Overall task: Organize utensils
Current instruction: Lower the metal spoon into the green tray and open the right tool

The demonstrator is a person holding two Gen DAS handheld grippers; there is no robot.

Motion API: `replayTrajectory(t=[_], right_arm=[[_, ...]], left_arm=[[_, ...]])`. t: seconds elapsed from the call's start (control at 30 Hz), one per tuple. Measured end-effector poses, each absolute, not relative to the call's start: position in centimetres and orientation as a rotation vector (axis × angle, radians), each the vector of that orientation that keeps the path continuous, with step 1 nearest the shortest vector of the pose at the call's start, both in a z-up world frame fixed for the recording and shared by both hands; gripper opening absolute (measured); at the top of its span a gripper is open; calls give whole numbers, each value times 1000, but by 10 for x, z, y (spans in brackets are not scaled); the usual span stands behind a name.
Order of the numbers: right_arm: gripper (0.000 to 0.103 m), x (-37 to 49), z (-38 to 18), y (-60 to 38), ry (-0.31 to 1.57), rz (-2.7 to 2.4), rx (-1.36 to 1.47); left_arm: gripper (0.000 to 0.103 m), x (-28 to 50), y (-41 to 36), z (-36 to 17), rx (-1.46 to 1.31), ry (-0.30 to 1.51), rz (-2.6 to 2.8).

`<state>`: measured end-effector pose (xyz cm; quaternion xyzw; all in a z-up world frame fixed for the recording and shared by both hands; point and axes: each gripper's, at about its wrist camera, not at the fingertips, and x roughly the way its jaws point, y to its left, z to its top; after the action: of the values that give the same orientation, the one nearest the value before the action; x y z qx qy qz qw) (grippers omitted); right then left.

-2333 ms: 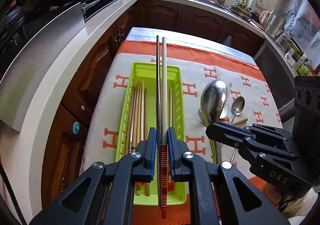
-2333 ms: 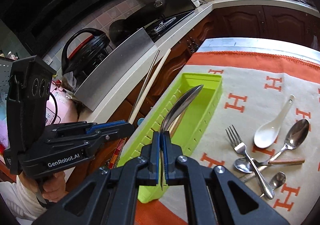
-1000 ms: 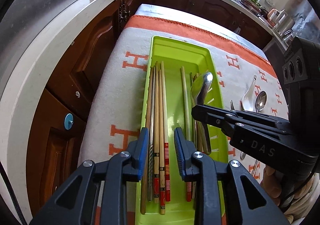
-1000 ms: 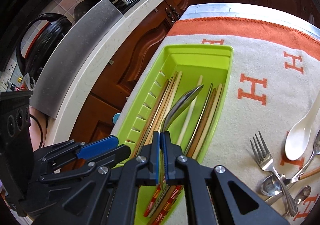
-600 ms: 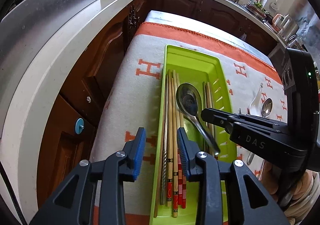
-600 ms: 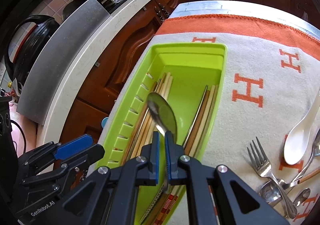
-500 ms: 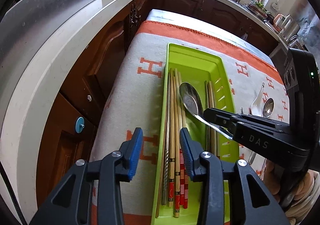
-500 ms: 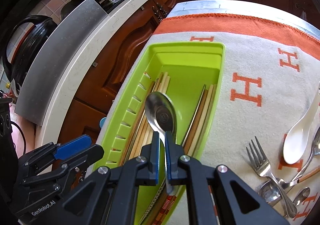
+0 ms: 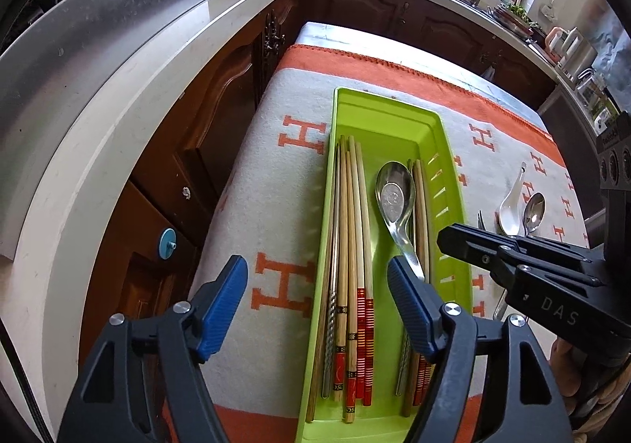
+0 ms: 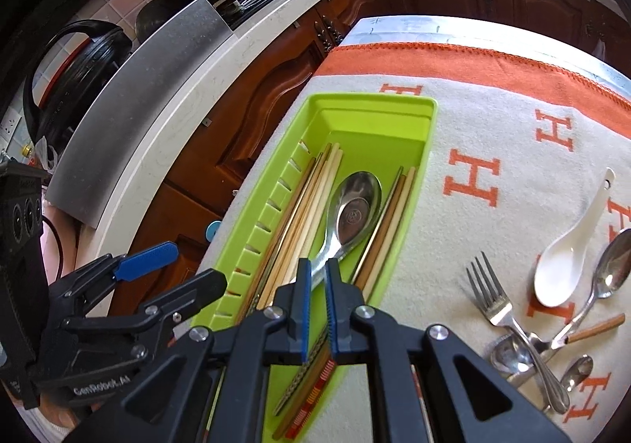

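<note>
Blue-padded and black, the left claw [image 9: 317,277] has just been opening and now stands wide, its two pads spread above the near end of a long lime-green plastic tray [image 9: 453,183]. Nothing is between them; they hang over a bundle of wooden chopsticks with red banded ends [image 9: 357,246] lying lengthwise along the tray's left side. The claw tilts steeply downward.

Right claw [image 10: 316,277], also black with blue pads, is nearly shut, its jaws a narrow slot around the handle of a large stainless steel spoon [image 10: 355,210]. The spoon lies in the middle of the tray, bowl facing up, between the left bundle and a second group of chopsticks [image 10: 388,218] on the right. Whether the pads press the handle cannot be told. This claw also points steeply down.

On the cream cloth with orange H letters [image 10: 493,230] covering the surface, to the right of the tray, lie a steel fork [image 10: 497,305], a white ceramic spoon [image 10: 568,257] and several small metal spoons [image 10: 524,352].
</note>
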<state>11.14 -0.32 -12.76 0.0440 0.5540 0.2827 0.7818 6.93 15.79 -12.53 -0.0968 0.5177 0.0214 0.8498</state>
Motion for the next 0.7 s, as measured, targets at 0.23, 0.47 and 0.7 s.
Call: replayTrajectory(t=[0.23,0.47,0.7], right_arm=[[7,91,-112,-31,1163,584,81],[7,76,-103,-70,1143,532,91],[7,68,-99,-118,1124,461,129]], left_arm=[[73,63,142,-118,-175,1086,32],[74,58,108,-111,-101,1076,4],[74,55,67,-108,-35,1081,-30]])
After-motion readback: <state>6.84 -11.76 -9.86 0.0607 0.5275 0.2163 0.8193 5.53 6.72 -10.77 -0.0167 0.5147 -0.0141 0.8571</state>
